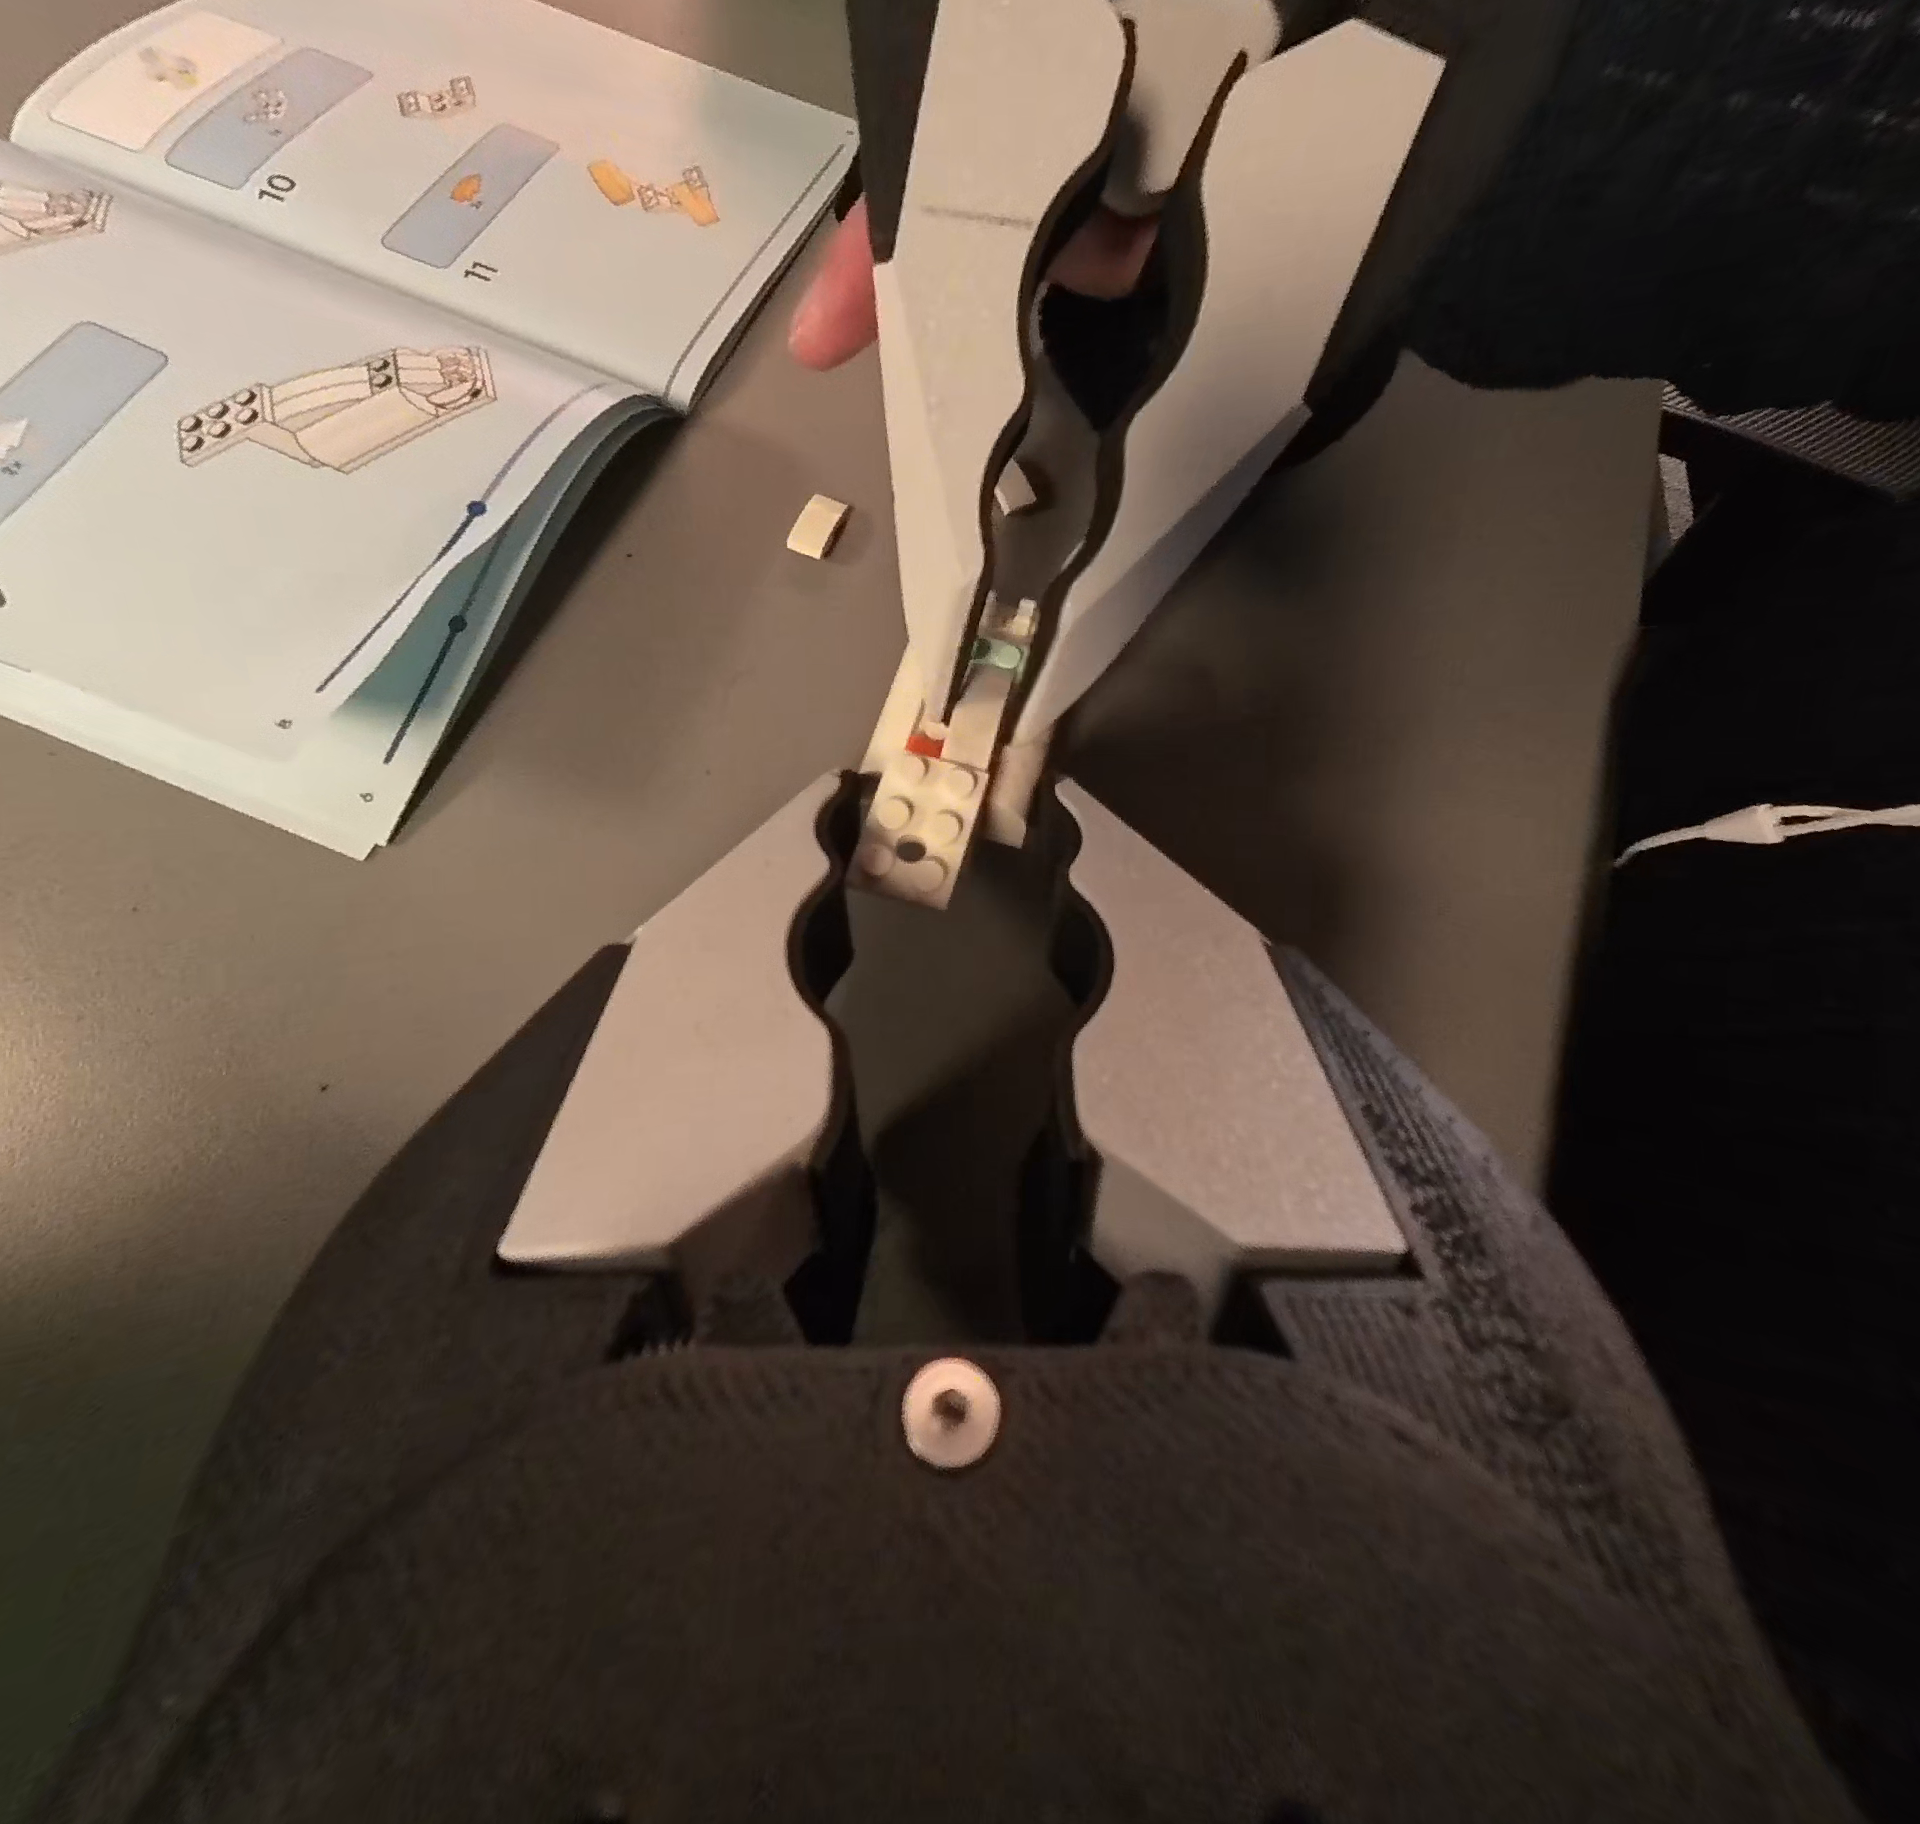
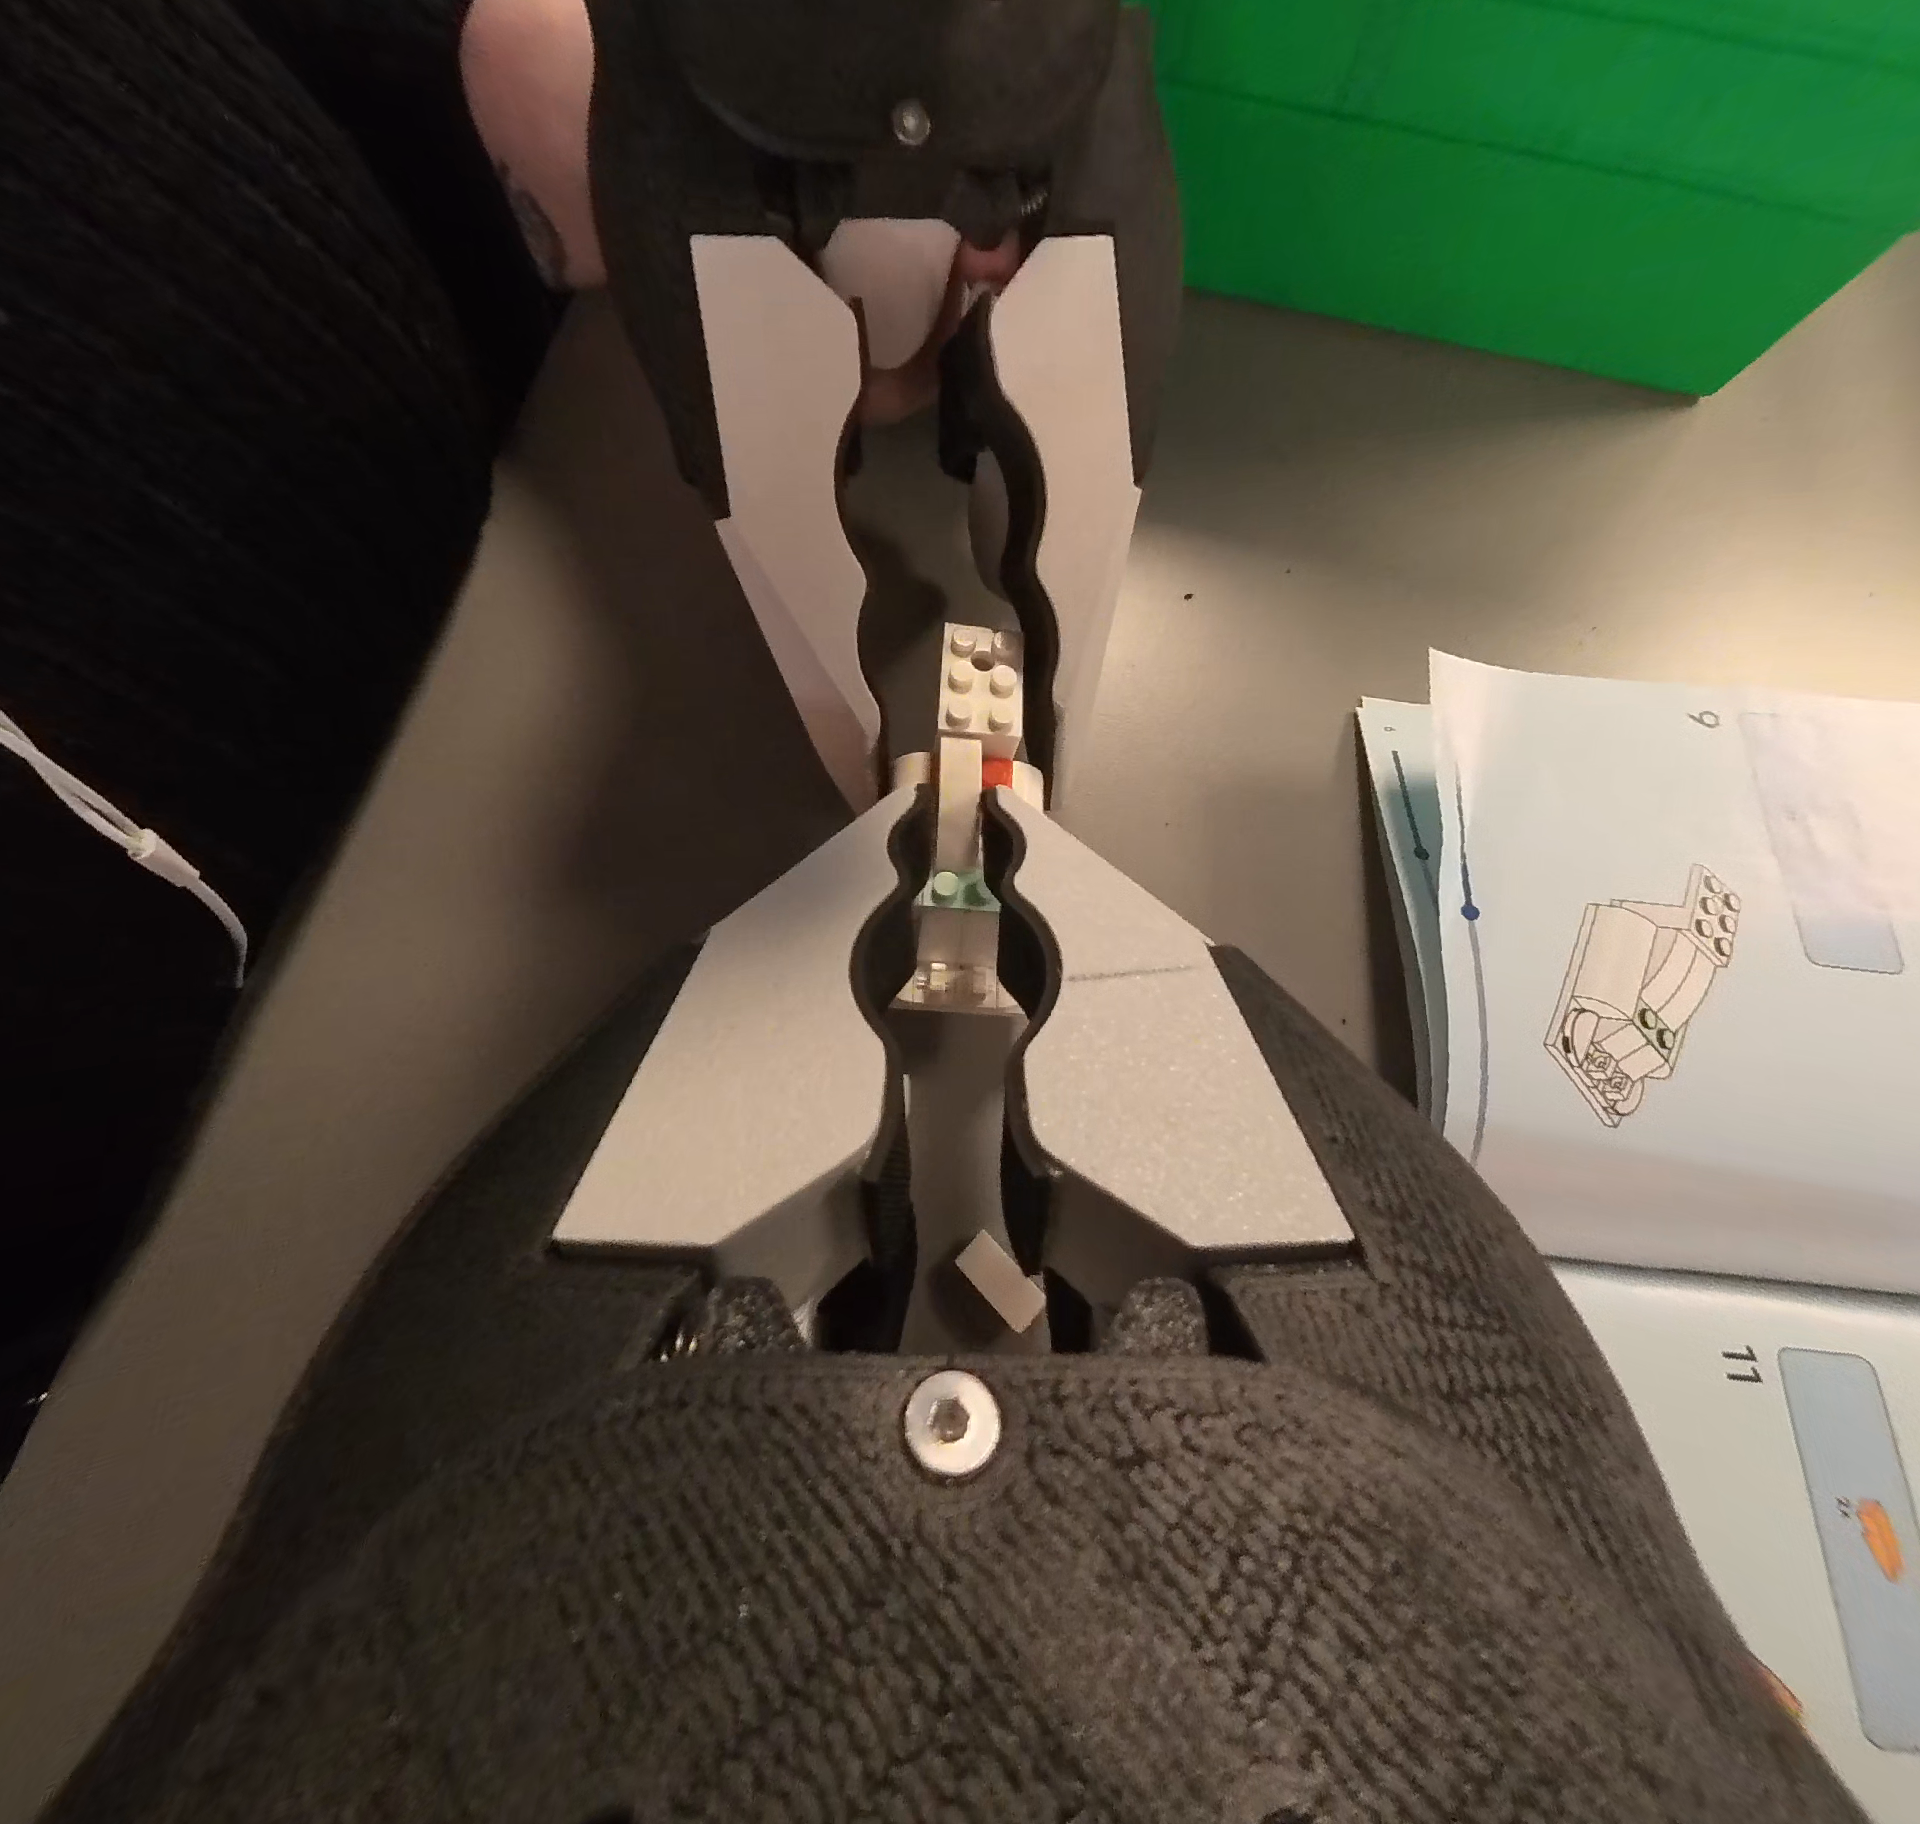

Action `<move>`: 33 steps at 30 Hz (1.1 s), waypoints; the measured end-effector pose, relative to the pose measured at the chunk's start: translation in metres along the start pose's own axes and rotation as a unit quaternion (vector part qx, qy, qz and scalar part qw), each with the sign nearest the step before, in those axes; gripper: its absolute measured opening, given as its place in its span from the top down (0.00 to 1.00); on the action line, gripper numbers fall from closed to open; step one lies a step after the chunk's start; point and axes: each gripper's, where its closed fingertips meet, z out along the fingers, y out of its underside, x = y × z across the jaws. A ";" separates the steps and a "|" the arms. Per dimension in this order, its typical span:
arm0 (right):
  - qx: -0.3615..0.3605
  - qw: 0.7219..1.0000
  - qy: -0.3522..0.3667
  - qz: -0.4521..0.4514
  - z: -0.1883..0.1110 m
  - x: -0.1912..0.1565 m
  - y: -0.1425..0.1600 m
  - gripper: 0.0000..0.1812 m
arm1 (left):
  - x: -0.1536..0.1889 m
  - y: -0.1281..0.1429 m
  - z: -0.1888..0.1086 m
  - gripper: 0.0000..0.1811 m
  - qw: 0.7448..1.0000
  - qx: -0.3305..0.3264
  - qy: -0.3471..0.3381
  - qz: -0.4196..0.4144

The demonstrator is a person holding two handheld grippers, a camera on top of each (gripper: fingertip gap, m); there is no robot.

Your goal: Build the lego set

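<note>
A small white lego assembly (image 1: pixel 920 824) with a studded plate, a red piece and a pale green piece hangs just above the grey table between both grippers, which meet tip to tip. My left gripper (image 1: pixel 951 798) is shut on its wider base. My right gripper (image 2: pixel 956 803) is shut on its narrow sloped middle, and the studded plate of the assembly (image 2: pixel 977 683) sticks out beyond it. In the left wrist view the right gripper (image 1: pixel 982 725) comes down from above. In the right wrist view the left gripper (image 2: pixel 966 772) comes in from the top.
An open instruction booklet (image 1: pixel 312 372) lies on the table (image 1: pixel 208 995) and also shows in the right wrist view (image 2: pixel 1662 943). Two small loose cream pieces (image 1: pixel 818 527) (image 1: pixel 1016 494) lie near it. A green box (image 2: pixel 1507 112) stands behind. The table edge and a person's dark clothing are close by. The tips of both grippers are at nearly the same place.
</note>
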 end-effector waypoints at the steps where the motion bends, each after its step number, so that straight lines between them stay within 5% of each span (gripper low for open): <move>1: 0.001 1.000 0.000 0.000 0.000 0.000 0.000 0.96 | 0.000 0.000 0.000 0.82 1.000 0.001 0.000 0.000; 8: 0.018 0.999 0.027 -0.021 -0.011 0.003 -0.005 0.82 | -0.004 -0.002 -0.001 0.82 1.000 0.005 0.000 -0.022; 13: -0.028 0.984 0.095 -0.146 -0.008 0.003 0.005 0.71 | -0.007 -0.003 -0.002 0.81 0.997 0.011 0.013 -0.071; 21: -0.080 0.929 0.191 -0.307 0.003 0.008 0.005 0.71 | -0.009 -0.005 -0.003 0.82 0.994 0.020 0.027 -0.102; 33: -0.068 0.934 0.196 -0.291 -0.003 0.010 0.005 0.72 | -0.010 -0.005 -0.003 0.82 0.994 0.022 0.023 -0.104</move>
